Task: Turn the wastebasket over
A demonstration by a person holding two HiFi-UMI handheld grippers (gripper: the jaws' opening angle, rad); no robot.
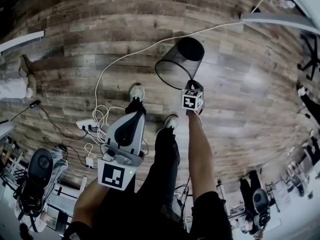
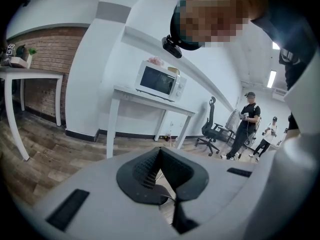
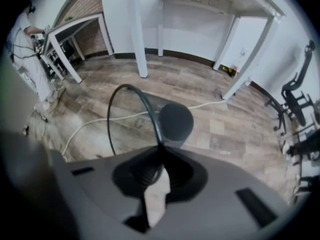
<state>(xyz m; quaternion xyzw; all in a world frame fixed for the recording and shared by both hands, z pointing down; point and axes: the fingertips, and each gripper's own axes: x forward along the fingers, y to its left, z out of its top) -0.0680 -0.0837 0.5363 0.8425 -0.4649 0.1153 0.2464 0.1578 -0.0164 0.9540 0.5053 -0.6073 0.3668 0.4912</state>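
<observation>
The right tongs [image 3: 159,158] are clamped on the rim of the mesh wastebasket [image 1: 180,61], which is tipped onto its side over the wooden floor [image 1: 240,84]. The left tongs [image 2: 160,156] are pressed together with nothing between them. The turn looks about half done, since the basket is not yet fully over and set down.

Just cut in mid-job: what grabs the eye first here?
The black mesh wastebasket stands out first, tipped sideways over the wood floor in the middle of the head view, with the right gripper clamped on its rim. The left gripper hangs shut and empty nearer the body. A white cable snakes across the floor beside the basket.
</observation>
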